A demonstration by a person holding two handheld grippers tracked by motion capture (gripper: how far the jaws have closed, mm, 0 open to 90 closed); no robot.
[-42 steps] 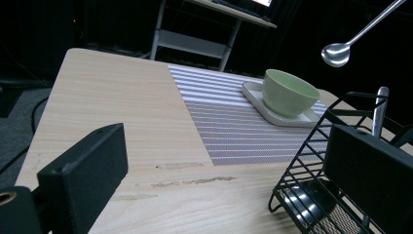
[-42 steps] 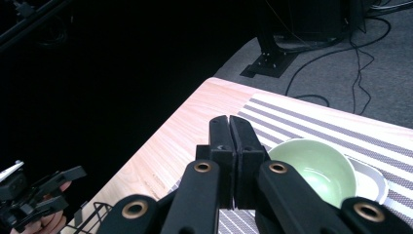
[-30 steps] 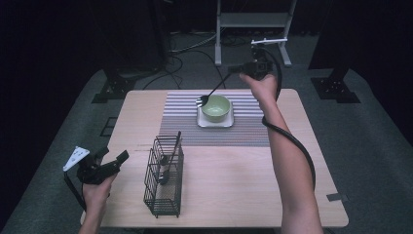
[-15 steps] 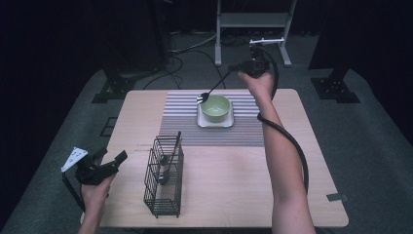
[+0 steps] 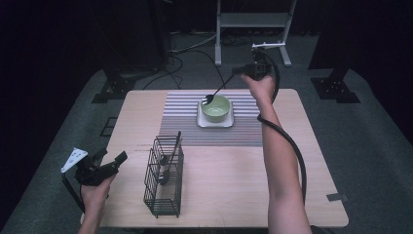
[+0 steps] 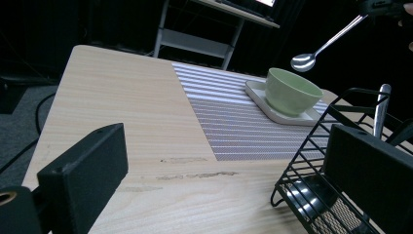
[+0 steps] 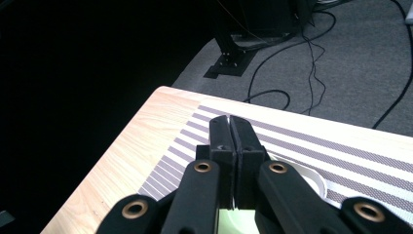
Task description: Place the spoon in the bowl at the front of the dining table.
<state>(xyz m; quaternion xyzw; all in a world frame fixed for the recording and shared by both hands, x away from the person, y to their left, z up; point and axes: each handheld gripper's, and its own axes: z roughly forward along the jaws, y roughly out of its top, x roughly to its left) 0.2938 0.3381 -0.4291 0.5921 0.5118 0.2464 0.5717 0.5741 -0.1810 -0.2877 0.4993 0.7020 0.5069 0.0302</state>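
My right gripper (image 5: 237, 72) is raised beyond the table's far edge, shut on the handle of a metal spoon (image 5: 216, 91). The spoon slants down so its head hangs at the left rim of a green bowl (image 5: 216, 108). The bowl stands on a white square saucer (image 5: 214, 122). In the left gripper view the spoon (image 6: 306, 60) hovers just above the bowl (image 6: 291, 90). My right gripper (image 7: 230, 134) shows its jaws pressed together over the saucer (image 7: 314, 181). My left gripper (image 5: 111, 157) rests open and holding nothing near the table's front left, beside a black wire basket (image 5: 164, 184).
The bowl and saucer sit on a striped placemat (image 5: 180, 127). The wire basket (image 6: 316, 161) holds dark utensils, one handle (image 6: 381, 109) sticking up. Bare wood lies to the right of the basket. Stands and cables sit on the floor behind the table.
My right gripper has carried the spoon slightly right and down, bringing its head to the bowl's rim. The left gripper has stayed put.
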